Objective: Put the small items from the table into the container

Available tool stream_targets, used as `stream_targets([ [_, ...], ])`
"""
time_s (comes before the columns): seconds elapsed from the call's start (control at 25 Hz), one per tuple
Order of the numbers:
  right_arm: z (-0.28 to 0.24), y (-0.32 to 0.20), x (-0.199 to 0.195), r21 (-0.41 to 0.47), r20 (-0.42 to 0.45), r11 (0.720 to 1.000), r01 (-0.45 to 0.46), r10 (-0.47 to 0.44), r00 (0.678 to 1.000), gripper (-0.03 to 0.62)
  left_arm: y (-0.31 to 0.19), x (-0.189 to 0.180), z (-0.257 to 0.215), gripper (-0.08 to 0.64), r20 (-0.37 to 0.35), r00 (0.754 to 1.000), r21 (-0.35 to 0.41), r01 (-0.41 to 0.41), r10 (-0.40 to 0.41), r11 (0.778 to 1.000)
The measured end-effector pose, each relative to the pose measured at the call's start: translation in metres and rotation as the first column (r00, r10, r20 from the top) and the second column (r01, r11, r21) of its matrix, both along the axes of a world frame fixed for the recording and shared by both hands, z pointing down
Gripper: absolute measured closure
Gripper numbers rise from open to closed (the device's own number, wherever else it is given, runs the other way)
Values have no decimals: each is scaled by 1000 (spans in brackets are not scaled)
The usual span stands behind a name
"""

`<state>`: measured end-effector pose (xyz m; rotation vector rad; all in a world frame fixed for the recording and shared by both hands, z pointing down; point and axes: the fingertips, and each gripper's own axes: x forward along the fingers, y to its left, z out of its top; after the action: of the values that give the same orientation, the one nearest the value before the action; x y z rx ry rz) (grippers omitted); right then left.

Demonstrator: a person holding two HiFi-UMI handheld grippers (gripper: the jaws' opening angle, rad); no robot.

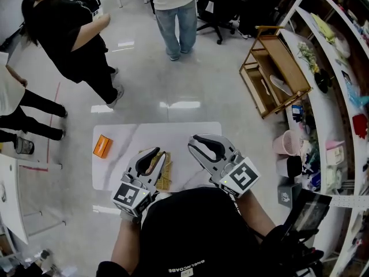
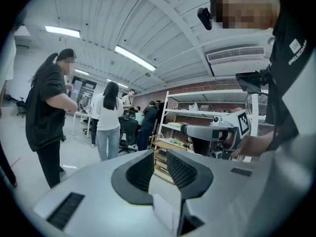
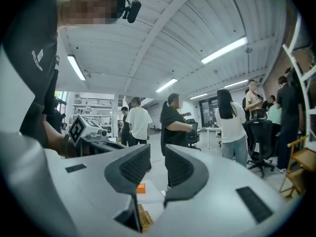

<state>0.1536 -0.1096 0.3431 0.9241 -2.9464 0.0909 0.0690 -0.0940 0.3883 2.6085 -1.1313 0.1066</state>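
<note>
A small orange box (image 1: 102, 146) lies near the left edge of the white marble table (image 1: 173, 134); the right gripper view also catches this box (image 3: 141, 188) low between the jaws. A yellow-brown woven container (image 1: 164, 175) sits at the table's near edge, partly hidden under my left gripper (image 1: 151, 157); the same container (image 3: 144, 218) shows at the bottom of the right gripper view. My left gripper (image 2: 159, 164) points about level, open and empty. My right gripper (image 1: 206, 146) hovers over the table's near right part. It too (image 3: 157, 164) is open with nothing between its jaws.
Several people stand on the glossy floor beyond the table, one close to its far left (image 1: 75, 33). A wooden rack (image 1: 275, 74) leans at the right beside white shelving (image 1: 334, 114) full of items. A pink bucket (image 1: 286, 142) stands right of the table.
</note>
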Motion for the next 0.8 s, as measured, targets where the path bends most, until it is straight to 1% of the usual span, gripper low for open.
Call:
stream_targets([
  [0.08,0,-2,1,1,-1,1000,-5,5,1000,492,-1,2,-1,488,23,1000,11,-16,16,1000],
  [0.2,2,-2,1,-5,-5,1000,-6,6,1000,492,4,10,-6,491,114,992,57,-51,44,997],
  [0.24,3,-2,3,-4,-9,1000,-6,6,1000,492,4,12,-7,491,124,991,61,-50,42,997],
  [0.28,3,-2,4,-6,-12,1000,-6,6,1000,492,3,13,-7,491,110,993,55,-41,35,998],
  [0.4,3,-2,6,-10,-4,1000,-10,10,1000,492,0,13,-9,489,28,999,29,-21,20,999],
  [0.44,3,-3,7,-11,-3,1000,-11,11,1000,492,-1,11,-7,489,15,1000,26,-18,17,1000],
  [0.8,9,1,13,-24,-15,1000,-12,12,1000,492,1,11,1,489,1,1000,15,-2,2,1000],
])
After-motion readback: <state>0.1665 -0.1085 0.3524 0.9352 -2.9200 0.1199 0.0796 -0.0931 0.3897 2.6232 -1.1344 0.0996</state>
